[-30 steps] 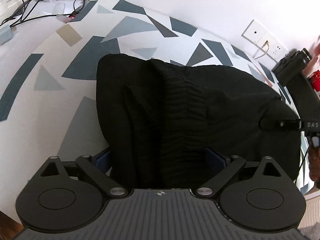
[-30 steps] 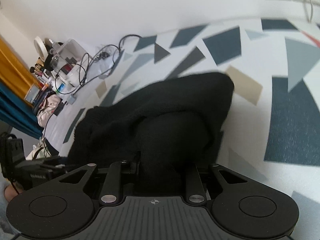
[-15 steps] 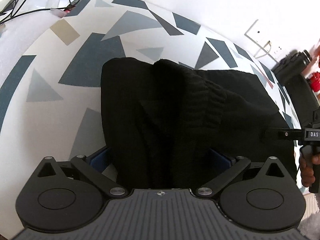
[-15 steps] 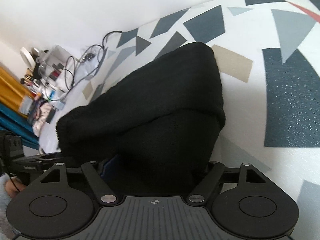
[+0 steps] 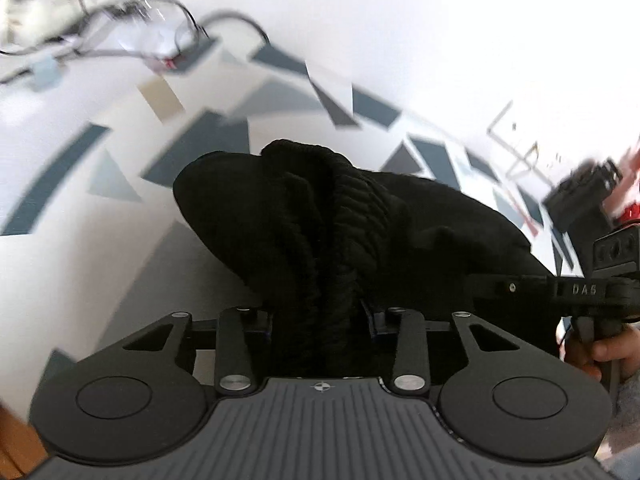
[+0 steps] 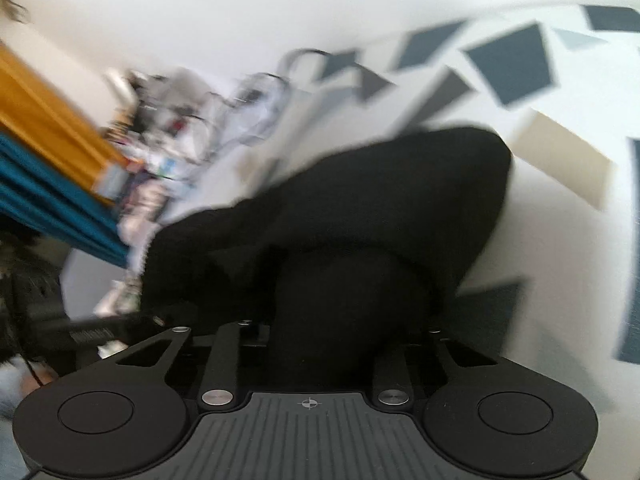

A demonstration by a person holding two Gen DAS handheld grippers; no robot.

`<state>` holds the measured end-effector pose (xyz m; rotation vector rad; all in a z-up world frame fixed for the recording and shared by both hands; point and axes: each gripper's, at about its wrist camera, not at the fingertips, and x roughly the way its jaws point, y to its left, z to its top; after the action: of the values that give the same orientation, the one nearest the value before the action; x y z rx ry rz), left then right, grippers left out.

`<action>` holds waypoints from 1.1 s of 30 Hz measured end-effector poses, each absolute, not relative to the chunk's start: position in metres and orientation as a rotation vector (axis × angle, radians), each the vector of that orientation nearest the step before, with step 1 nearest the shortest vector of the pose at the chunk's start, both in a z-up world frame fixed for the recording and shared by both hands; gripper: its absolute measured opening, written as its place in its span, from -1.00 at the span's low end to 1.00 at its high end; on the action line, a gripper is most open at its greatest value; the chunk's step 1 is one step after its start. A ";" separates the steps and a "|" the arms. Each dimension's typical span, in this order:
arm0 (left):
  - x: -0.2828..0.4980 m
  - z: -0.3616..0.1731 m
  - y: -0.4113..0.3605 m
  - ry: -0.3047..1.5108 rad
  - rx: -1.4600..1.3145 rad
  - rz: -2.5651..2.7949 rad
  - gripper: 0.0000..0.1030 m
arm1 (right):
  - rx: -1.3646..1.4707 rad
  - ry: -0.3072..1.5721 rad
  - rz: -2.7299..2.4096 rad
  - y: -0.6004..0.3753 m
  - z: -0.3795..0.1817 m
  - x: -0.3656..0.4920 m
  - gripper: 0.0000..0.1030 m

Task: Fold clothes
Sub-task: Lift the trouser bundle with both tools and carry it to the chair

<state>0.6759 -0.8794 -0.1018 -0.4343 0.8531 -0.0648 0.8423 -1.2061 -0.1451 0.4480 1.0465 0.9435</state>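
Both jaws had just narrowed: the left gripper (image 5: 318, 316) and the right gripper (image 6: 340, 330) each pinched the black sweater (image 5: 360, 232) on the patterned tabletop (image 5: 100, 260).

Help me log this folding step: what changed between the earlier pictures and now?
Both tongs have just been closing on the black knit garment: the left tongs and right tongs now pinch bunched fabric that earlier lay loose between wider jaws. The near edge is gathered and looks raised. The garment's far part stays on the patterned sheet.
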 end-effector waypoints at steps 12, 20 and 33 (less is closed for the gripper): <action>0.504 -0.050 -0.820 0.625 -0.603 0.362 -0.31 | 0.302 1.032 1.399 -1.068 -0.077 0.808 -0.60; 0.311 -0.039 -0.774 0.461 -0.701 0.670 -0.31 | 0.063 1.064 1.690 -0.925 -0.032 0.677 -0.60; 0.028 -0.018 -0.740 0.324 -0.696 1.163 -0.31 | -0.171 1.177 2.100 -0.743 -0.005 0.383 -0.62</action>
<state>0.0281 -0.7399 -0.0182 -0.6960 0.3235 1.1634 0.3827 -0.7434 -0.0049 -0.1713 1.1769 2.0998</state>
